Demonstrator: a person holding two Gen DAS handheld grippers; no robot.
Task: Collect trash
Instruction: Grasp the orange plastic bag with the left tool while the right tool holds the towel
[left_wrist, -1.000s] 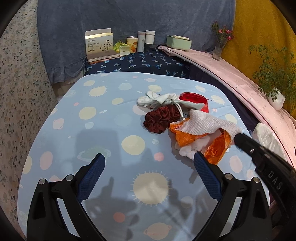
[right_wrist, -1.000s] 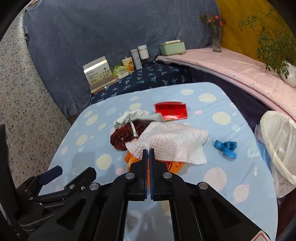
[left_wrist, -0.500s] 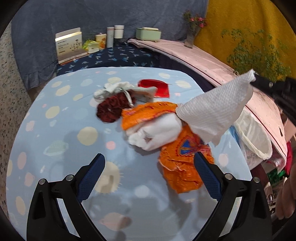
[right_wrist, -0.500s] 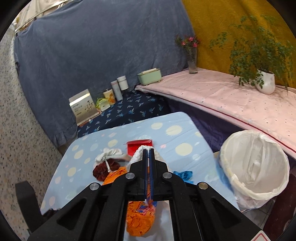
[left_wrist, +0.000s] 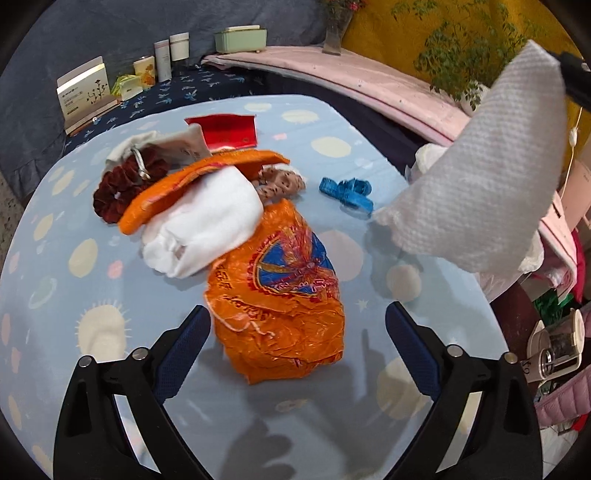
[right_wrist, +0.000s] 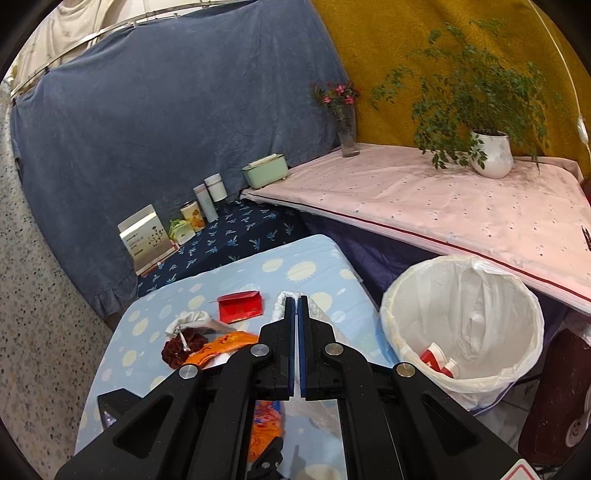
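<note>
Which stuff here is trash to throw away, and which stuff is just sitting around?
For the job:
paper towel, pinched in the right gripper
orange plastic bag
lined trash bin
left gripper, open near the bag

Probably just lying about:
dark red scrunchie
potted plant
flower vase
mint green box

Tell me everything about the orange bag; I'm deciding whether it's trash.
The orange bag is thin, crinkled plastic with red lettering and a blue-and-red round emblem. It lies crumpled and flat on the dotted blue tablecloth, its far end under a white cloth. The open left tongs straddle its near end without touching it.
</note>
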